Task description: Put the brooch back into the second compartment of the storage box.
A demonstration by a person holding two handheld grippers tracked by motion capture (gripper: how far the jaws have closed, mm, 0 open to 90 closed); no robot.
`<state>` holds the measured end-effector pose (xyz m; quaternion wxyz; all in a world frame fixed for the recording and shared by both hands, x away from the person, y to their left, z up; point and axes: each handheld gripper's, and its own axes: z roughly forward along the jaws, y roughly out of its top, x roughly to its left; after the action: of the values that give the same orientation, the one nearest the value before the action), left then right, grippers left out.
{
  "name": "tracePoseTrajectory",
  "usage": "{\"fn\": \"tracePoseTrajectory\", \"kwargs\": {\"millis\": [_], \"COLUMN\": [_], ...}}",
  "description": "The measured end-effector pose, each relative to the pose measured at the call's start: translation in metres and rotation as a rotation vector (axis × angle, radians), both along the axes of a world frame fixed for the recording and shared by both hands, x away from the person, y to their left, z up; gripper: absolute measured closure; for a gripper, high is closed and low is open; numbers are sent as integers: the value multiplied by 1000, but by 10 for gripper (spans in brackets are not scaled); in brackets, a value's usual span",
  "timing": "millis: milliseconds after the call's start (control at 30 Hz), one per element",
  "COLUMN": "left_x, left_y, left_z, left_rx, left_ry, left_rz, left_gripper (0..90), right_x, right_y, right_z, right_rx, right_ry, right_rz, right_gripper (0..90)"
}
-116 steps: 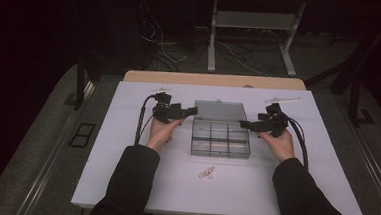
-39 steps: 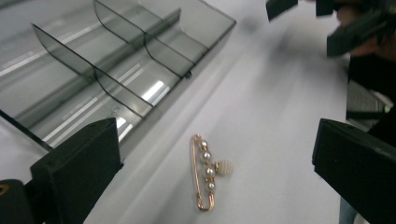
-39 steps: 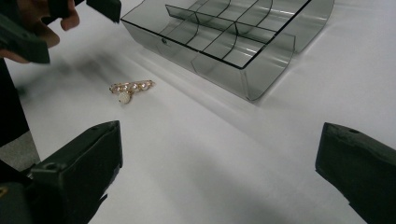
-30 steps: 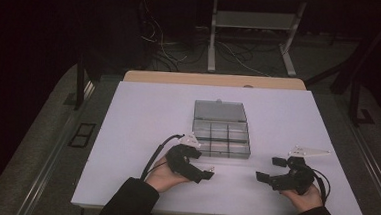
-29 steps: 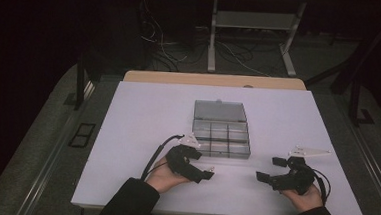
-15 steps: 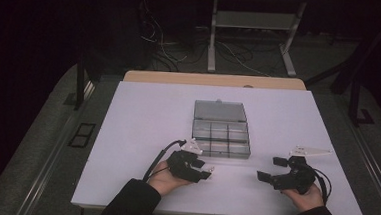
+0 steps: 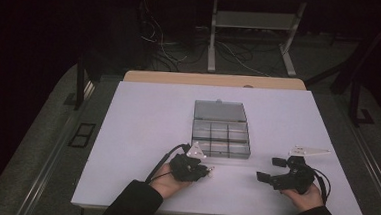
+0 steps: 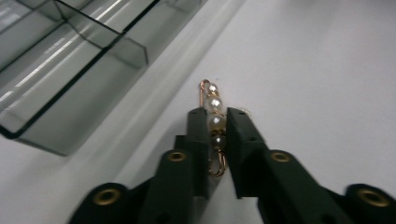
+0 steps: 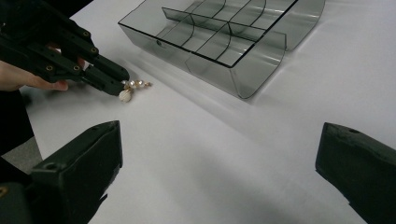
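Beside compartment box [image 7: 220,137], left tool [image 8: 215,122] gripping pearl pin [image 8: 214,119]

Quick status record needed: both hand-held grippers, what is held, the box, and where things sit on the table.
left hand-held gripper: shut on pearl hairpin, just in front of the box
right hand-held gripper: open, holding nothing, low over the table
box: clear grey, lid open, compartments look empty
table: white top, box near its middle
hairpin state: gripped across its middle, both ends sticking out
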<state>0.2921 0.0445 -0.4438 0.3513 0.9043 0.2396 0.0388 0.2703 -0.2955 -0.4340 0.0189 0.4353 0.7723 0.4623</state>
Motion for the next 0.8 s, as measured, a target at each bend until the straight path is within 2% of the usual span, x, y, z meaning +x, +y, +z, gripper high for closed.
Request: {"fn": "tracePoseTrajectory", "kwargs": {"millis": [233,267,600,733,800], "left_x": [1,1,4,4,4], "left_y": [0,0,4,5,7], "left_z": [1,0,2,5,6], "left_rx": [-1,-13,-30,-60,-68], "left_ry": [12,17,81,96,90], "left_rz": [6,14,5,14,12], "left_gripper": [804,803,804,804,803], "right_x": [-1,0,0,0,0], "right_y": [1,1,-1,-1,-1], "right_z": [0,0,-1,-1,-1], "right_rx": [-3,-3,0,0,1], "right_ry": [-1,-1,8,12,11], "right_rz": [4,4,3,5,8], "right_gripper": [4,5,4,4,4]}}
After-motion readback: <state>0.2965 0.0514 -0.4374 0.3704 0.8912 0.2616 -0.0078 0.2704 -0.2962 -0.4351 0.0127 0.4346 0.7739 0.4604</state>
